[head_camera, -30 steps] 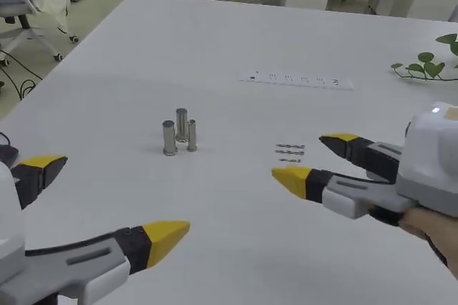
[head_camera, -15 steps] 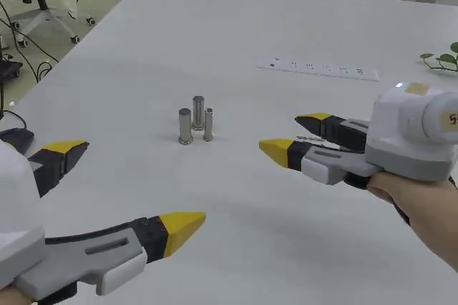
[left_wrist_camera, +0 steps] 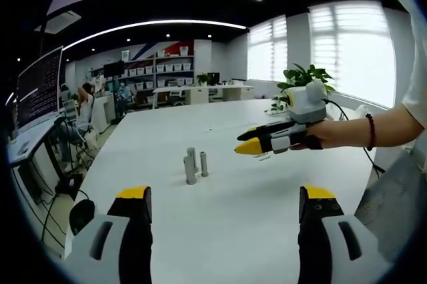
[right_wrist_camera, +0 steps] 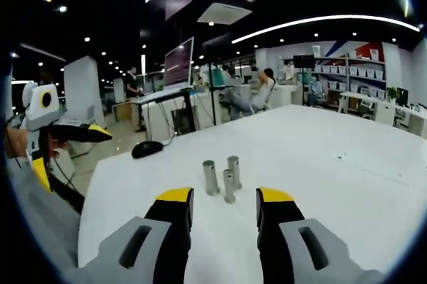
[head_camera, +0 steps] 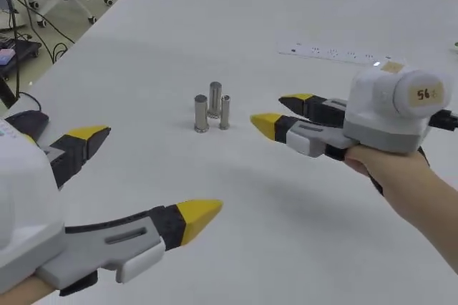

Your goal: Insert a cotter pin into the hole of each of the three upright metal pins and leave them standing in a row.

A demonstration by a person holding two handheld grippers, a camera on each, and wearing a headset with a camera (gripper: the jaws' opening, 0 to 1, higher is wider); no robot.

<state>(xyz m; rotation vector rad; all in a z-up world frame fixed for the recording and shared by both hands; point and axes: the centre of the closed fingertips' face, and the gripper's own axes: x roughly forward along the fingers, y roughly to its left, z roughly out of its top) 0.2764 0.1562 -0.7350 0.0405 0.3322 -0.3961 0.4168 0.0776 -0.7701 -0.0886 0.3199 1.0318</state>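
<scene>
Shifted left across the tabletop [head_camera: 286, 205], the right tool [head_camera: 272, 108], jaws narrowly apart and empty, now points at the three upright metal pins [head_camera: 213, 110] clustered just beside it, while the left tool [head_camera: 159, 170] gapes wide, so the pinning looks not yet begun.

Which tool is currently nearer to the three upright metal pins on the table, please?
The right. The right tool hovers open just beside the metal pins, tips pointing at them; the left tool sits farther back, toward the person, wide open.
</scene>
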